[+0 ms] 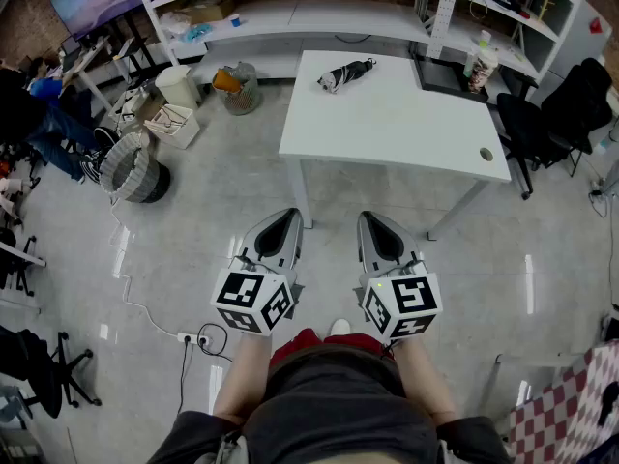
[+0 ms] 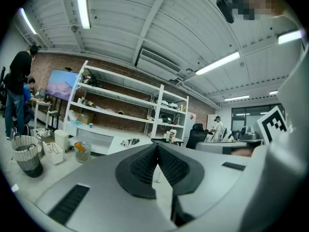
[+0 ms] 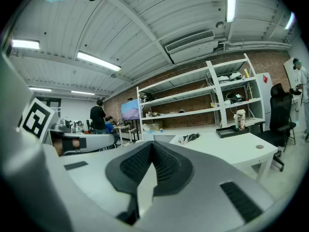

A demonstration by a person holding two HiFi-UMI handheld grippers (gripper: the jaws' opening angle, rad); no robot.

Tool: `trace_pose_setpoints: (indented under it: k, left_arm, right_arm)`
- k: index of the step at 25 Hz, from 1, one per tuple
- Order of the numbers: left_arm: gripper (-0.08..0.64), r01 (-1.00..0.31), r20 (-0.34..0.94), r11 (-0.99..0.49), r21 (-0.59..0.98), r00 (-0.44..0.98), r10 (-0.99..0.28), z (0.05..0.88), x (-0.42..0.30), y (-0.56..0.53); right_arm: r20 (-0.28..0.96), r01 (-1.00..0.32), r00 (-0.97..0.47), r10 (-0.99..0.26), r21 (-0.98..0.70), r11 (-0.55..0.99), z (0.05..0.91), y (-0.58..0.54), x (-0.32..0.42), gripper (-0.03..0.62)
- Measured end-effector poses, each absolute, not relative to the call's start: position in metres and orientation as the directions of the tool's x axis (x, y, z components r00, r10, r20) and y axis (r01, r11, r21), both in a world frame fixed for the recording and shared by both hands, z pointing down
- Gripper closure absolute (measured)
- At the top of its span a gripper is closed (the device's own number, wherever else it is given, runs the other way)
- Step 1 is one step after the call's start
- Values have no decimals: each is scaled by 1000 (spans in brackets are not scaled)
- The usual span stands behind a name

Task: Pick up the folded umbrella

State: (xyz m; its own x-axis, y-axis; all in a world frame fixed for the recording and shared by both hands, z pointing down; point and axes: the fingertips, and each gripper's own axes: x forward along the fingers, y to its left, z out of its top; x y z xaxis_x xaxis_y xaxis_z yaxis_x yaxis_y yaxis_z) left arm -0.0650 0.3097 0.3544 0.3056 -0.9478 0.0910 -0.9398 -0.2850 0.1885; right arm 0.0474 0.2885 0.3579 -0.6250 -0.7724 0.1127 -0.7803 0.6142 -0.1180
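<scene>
Head view: folded umbrella (image 1: 345, 73) on white table (image 1: 406, 129); left gripper (image 1: 286, 217), right gripper (image 1: 372, 218) well apart from it (both closed, empty).

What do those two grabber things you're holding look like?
They match. The left gripper and the right gripper are each a smooth grey shell that narrows toward the front. At the tip sit black fingers with a bumpy, ribbed surface. At the back of each is a cube covered in black-and-white square markers.
</scene>
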Motion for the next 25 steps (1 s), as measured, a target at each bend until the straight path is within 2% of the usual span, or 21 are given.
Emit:
trace_pose_setpoints:
  k: [25]
  left_arm:
    - [546, -939, 97, -297, 172, 316, -944, 359, -33, 266]
  right_arm:
    - [143, -850, -523, -840, -162, 501, 368, 233, 106, 574]
